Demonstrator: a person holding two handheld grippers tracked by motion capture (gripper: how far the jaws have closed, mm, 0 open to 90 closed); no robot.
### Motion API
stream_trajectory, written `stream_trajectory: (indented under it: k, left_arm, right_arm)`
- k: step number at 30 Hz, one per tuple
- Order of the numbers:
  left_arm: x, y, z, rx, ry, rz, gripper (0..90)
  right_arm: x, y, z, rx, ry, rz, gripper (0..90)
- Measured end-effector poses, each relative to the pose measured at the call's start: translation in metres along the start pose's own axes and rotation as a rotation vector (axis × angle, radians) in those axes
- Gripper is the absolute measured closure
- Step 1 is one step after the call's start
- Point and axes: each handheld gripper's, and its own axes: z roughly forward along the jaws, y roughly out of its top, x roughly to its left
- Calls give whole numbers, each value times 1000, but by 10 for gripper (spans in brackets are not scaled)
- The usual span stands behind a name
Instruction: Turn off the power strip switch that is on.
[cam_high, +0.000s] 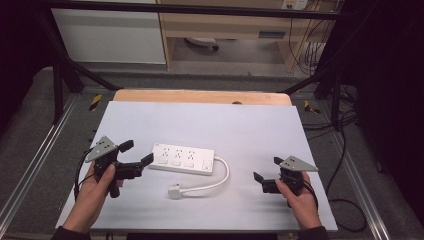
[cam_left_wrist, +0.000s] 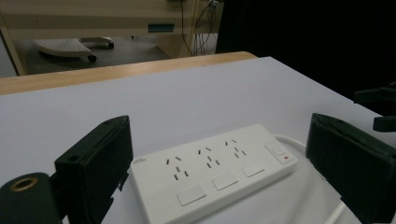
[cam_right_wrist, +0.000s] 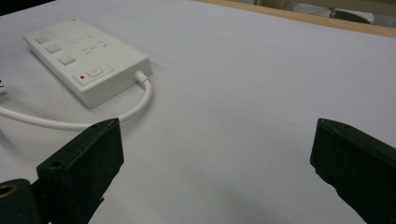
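Power strip (cam_high: 183, 159) lies mid-table (cam_high: 260, 130) — plug (cam_high: 174, 192) before it, cord (cam_high: 223, 172) at right.

Power strip (cam_left_wrist: 210, 170) seen from the left gripper view, its near corner and cable (cam_left_wrist: 332, 215) cut off at the bottom edge; in the right gripper view the cable's plug end runs off left of the strip

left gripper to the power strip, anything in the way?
Nothing visible. The left gripper is open, its jaws at the near end of the power strip, with bare white table between them. The cord and plug lie off the far end, toward the right gripper.
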Motion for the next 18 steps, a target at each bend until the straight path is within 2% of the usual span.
stream_trajectory:
  k: [6,16,18]
  left_arm:
    - [2,-5,-11,-12,11,-4,71]
    - [8,-27,-24,-5,28,-9,70]
    - [8,-32,-25,-4,17,-22,71]
  right_arm:
    - [0,0,0,0,-1,2,32]
    - [0,0,0,2,-3,1,33]
    - [0,0,0,1,-5,-4,34]
